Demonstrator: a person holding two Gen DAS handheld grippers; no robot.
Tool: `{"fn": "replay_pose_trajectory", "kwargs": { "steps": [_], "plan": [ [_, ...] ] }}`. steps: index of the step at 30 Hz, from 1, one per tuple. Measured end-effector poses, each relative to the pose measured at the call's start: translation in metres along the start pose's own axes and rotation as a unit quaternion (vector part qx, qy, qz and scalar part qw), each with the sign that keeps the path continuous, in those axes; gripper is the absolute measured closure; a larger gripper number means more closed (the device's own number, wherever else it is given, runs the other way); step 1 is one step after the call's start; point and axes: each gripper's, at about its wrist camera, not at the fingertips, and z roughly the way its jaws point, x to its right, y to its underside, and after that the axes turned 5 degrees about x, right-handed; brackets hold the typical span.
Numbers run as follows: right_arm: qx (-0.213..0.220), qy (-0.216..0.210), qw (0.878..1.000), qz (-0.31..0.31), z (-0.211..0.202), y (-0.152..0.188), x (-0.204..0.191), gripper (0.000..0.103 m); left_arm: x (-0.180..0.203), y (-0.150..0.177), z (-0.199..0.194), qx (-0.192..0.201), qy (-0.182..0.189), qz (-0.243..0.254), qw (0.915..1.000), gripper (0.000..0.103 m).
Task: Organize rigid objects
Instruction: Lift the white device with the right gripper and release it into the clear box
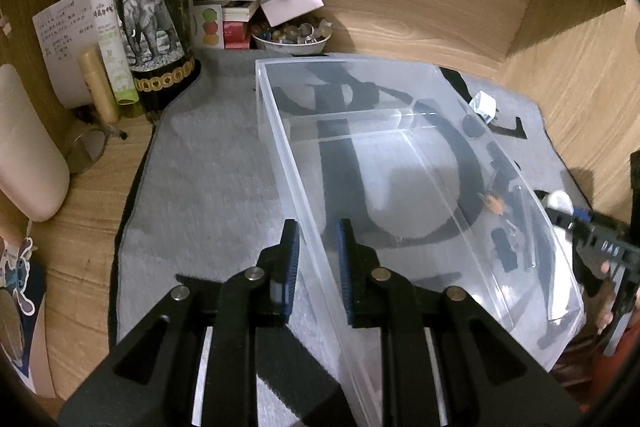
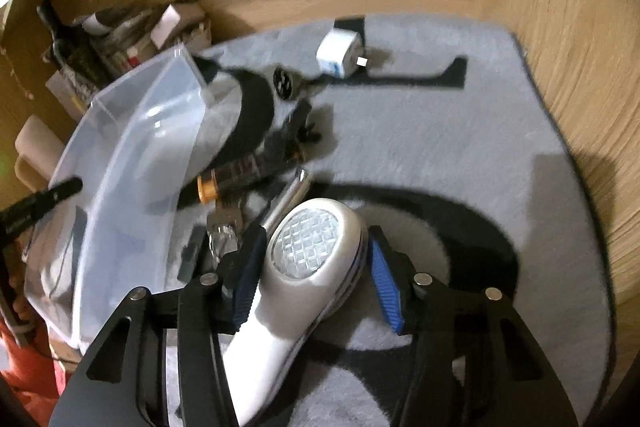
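A clear plastic bin (image 1: 400, 167) rests on a grey mat (image 1: 208, 163), empty as far as I can see. My left gripper (image 1: 318, 259) straddles the bin's left wall with its jaws a little apart, not clamped. In the right wrist view the bin (image 2: 132, 163) sits at left. My right gripper (image 2: 316, 267) is around a white fabric shaver (image 2: 308, 259); the left pad touches it, the right pad stands slightly off. Beside the bin lie a black-and-orange tool (image 2: 248, 167), a white charger plug (image 2: 340, 55), a round black piece (image 2: 284, 81) and small metal parts (image 2: 224, 227).
A dark wine bottle (image 1: 152, 15), green spray tubes (image 1: 112, 39), papers, small boxes and a bowl of beads (image 1: 292, 35) crowd the back left corner. Wooden walls enclose the desk at the back and right. Glasses (image 1: 90, 143) lie left of the mat.
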Motion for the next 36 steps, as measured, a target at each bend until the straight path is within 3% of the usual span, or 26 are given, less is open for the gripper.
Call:
{"fn": "replay_pose_trajectory", "kwargs": {
  "steps": [12, 25, 30, 36],
  "plan": [
    [0.108, 0.028, 0.992, -0.059, -0.045, -0.044, -0.028, 0.06, 0.0, 0.005, -0.007, 0.0, 0.007, 0.007, 1.0, 0.083],
    [0.195, -0.006, 0.975, -0.107, -0.091, -0.073, -0.087, 0.062, -0.003, 0.009, -0.008, 0.011, 0.019, 0.012, 0.9997, 0.082],
    [0.209, -0.041, 0.969, -0.124, -0.097, -0.082, -0.114, 0.062, -0.005, 0.009, -0.009, 0.011, 0.025, 0.014, 0.9995, 0.082],
    [0.184, -0.071, 0.968, -0.154, -0.076, -0.076, -0.149, 0.062, -0.008, 0.009, -0.009, 0.012, 0.03, 0.016, 0.9994, 0.082]
  ]
}}
